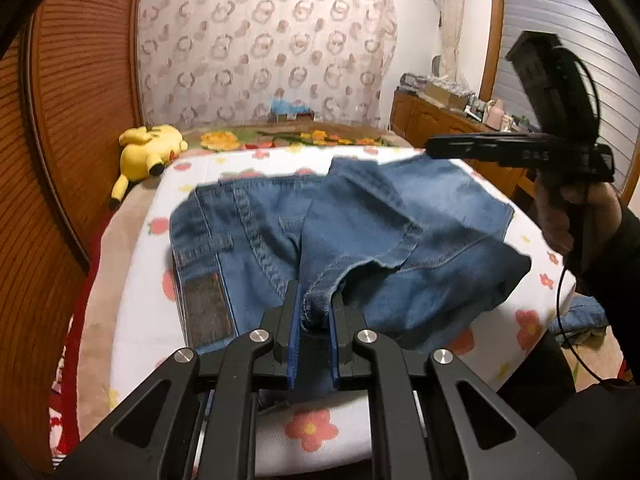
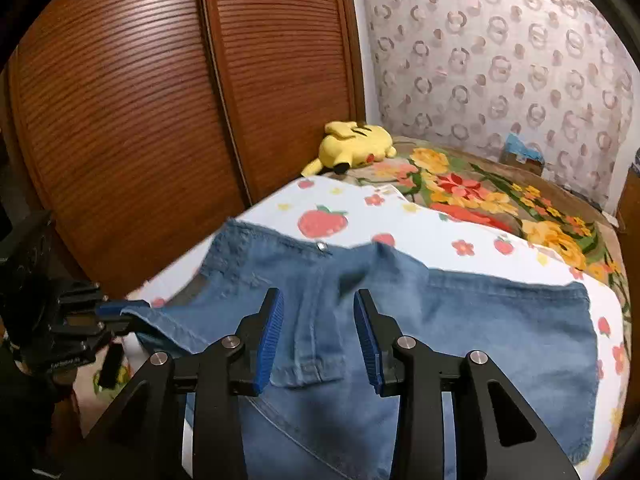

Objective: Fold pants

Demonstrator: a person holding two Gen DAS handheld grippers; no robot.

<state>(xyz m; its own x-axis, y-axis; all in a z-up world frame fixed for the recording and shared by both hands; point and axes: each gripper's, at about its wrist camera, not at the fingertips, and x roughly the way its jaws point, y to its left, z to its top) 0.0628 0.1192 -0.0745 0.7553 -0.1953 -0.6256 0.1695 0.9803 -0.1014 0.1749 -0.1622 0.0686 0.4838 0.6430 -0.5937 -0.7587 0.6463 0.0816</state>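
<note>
Centrally, blue jeans (image 1: 360, 232), partly folded, lie on the fruit-print sheet (image 2: 400, 216) covering the bed. Left tool (image 1: 316, 312) clenched on a hem of the jeans. Right tool (image 2: 318, 344) released, jaws apart above the denim. Yellow plush toy (image 2: 352, 148) beyond the jeans, near wooden louvred doors (image 2: 160, 100).

Bed (image 2: 448, 224) — bearing floral sheet, jeans (image 2: 500, 320), yellow plush (image 2: 356, 146).

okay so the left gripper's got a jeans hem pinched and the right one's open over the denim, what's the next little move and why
Probably lower the left gripper to lay its pinched hem flat on the jeans, then release. The leg is already drawn over the waistband end, but the cloth near the jaws is bunched and lifted. The right gripper stands open above the denim, holding nothing, so it could press the fold smooth.
</note>
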